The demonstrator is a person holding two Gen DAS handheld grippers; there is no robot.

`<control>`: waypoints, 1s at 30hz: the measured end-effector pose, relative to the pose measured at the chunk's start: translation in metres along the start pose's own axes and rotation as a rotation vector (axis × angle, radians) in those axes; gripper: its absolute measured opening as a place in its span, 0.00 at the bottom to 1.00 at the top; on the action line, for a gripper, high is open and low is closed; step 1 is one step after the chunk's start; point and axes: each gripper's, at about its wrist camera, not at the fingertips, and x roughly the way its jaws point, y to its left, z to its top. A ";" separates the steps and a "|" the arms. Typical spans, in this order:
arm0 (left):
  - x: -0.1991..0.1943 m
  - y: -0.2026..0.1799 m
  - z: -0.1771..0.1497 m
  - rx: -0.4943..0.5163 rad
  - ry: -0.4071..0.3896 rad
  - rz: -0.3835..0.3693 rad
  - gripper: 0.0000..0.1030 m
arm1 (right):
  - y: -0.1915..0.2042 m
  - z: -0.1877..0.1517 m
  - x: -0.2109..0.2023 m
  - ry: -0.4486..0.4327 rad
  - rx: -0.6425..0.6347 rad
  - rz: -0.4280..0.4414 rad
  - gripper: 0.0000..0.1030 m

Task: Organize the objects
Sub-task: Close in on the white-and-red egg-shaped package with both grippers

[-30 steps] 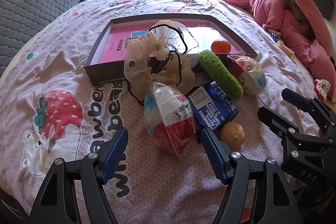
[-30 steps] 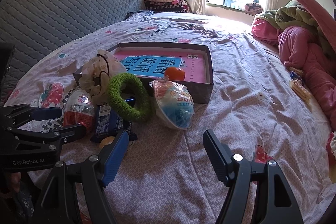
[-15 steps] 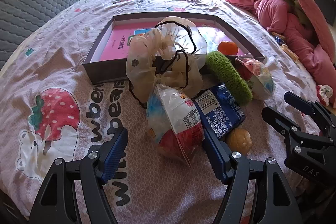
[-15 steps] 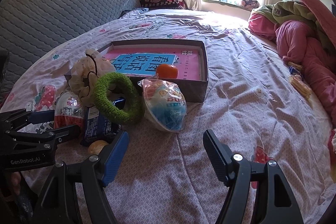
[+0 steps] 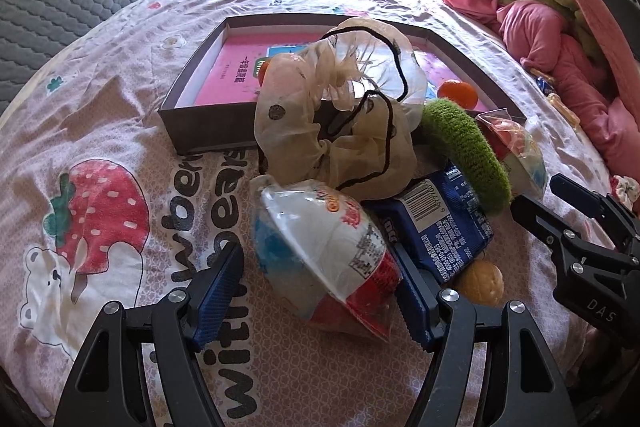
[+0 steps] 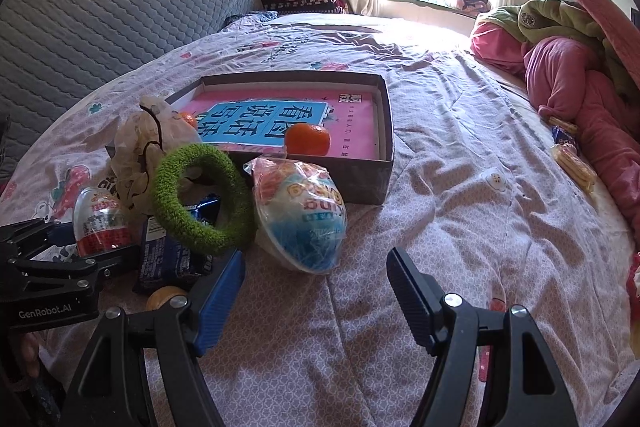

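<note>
1. The step in hand looks like the approach for a first pick: loose things lie in a pile on the bed [image 5: 120, 75], just in front of the near wall of the shallow box [image 5: 192, 131] where they presumably belong.
2. The left tool [image 5: 320, 287] stands wide and holds nothing. The wrapped red-and-white egg toy [image 5: 324, 255] lies between its fingers; the right pad sits at or against the wrapper, while the left pad is clear of it.
3. The right tool [image 6: 316, 291] is also wide and empty, over bare bedsheet, with the wrapped blue-and-white egg toy [image 6: 304, 215] just beyond its tips.
4. Around these lie a green knitted ring [image 6: 200, 199], a blue snack packet [image 5: 440, 227], a walnut [image 5: 480, 281] and a sheer drawstring pouch [image 5: 340, 123] that leans on the box wall. One orange [image 6: 308, 139] already sits inside the box, on the pink booklet.
5. The next move probably calls for the left tool to centre on the egg toy and close gently, since the crinkly wrapper may slip, then lift it over the box wall.
6. Compared with a second ago, both tools have crept nearer the pile: each egg toy looms larger in its view. Their openings are unchanged, and nothing in the pile has shifted.
</note>
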 end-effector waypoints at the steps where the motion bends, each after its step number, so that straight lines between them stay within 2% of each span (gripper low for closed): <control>1: 0.001 0.001 0.000 -0.004 0.000 -0.002 0.72 | -0.001 0.001 0.002 0.001 0.000 -0.004 0.71; 23: 0.011 0.010 0.005 -0.018 -0.023 0.008 0.72 | 0.009 0.016 0.034 0.016 -0.064 -0.046 0.70; 26: 0.011 0.010 0.006 -0.016 -0.025 0.010 0.72 | 0.010 0.018 0.036 0.019 -0.064 -0.039 0.65; 30: 0.012 0.009 0.006 -0.010 -0.027 0.019 0.72 | 0.012 0.019 0.039 0.021 -0.074 -0.034 0.52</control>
